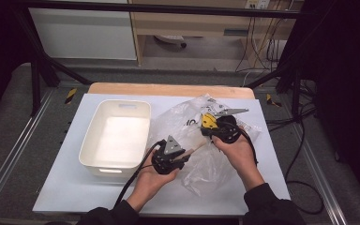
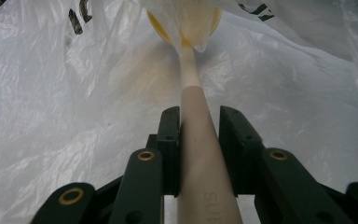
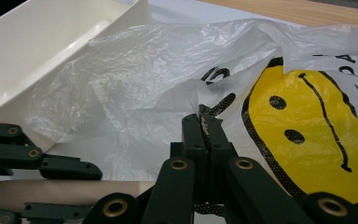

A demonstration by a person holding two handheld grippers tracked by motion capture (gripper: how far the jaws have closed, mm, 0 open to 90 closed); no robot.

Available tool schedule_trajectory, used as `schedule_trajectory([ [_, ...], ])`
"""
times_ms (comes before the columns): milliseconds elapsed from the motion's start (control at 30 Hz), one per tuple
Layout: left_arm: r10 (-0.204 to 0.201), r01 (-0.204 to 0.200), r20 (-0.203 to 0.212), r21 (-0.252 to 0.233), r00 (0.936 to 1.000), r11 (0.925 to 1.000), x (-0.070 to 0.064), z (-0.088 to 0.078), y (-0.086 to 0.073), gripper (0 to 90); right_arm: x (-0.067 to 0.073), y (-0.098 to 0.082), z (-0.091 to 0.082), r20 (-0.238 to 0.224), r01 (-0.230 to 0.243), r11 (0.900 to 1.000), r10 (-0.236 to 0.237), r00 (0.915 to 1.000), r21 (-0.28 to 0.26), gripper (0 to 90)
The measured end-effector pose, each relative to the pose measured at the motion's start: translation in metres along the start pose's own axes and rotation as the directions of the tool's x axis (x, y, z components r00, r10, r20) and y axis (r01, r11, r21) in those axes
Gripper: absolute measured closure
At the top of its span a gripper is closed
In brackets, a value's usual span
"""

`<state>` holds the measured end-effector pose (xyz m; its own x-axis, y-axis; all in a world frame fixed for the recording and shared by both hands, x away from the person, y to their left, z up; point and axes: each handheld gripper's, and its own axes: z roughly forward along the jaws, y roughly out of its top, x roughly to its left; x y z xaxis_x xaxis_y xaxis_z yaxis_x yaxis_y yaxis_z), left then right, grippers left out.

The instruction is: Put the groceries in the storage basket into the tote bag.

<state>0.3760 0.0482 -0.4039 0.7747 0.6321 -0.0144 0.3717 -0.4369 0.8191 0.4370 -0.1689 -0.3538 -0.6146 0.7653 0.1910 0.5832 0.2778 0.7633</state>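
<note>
The left gripper (image 1: 183, 157) clamps a beige handle (image 2: 200, 154) poking from the plastic bag (image 1: 206, 164) at the table's (image 1: 65, 187) near middle; the right gripper (image 1: 205, 131) pinches the bag's film. Its far end, perhaps a spoon, is veiled. Pull straight toward the bin (image 1: 115, 133), keeping the film taut.

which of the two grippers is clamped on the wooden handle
The left gripper: its jaws sit either side of the pale wooden handle that runs into the plastic bag. The right gripper pinches the bag's film instead.
</note>
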Motion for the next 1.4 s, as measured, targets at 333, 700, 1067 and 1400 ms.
schedule_trajectory([
  [333, 0.006, -0.006, 0.002, -0.028, 1.0, 0.9996, -0.001, 0.02, 0.006, 70.0, 0.004, -0.002, 0.004, -0.007, 0.015, 1.0, -0.015, 0.9999, 0.008, 90.0],
  [700, 0.001, -0.002, -0.011, -0.051, 0.9999, 0.9987, 0.001, 0.036, 0.012, 70.0, 0.006, -0.006, 0.004, -0.019, 0.018, 1.0, -0.018, 0.9996, 0.014, 90.0],
  [1067, 0.003, -0.004, -0.012, -0.061, 0.9999, 0.9981, -0.001, 0.044, 0.015, 70.1, 0.004, -0.008, 0.005, -0.015, 0.019, 1.0, -0.019, 0.9997, 0.02, 90.0],
  [1400, 0.012, -0.012, 0.006, -0.064, 0.9999, 0.9979, -0.006, 0.047, 0.016, 70.2, 0.002, -0.008, 0.007, -0.011, 0.016, 1.0, -0.015, 0.9998, 0.026, 90.0],
])
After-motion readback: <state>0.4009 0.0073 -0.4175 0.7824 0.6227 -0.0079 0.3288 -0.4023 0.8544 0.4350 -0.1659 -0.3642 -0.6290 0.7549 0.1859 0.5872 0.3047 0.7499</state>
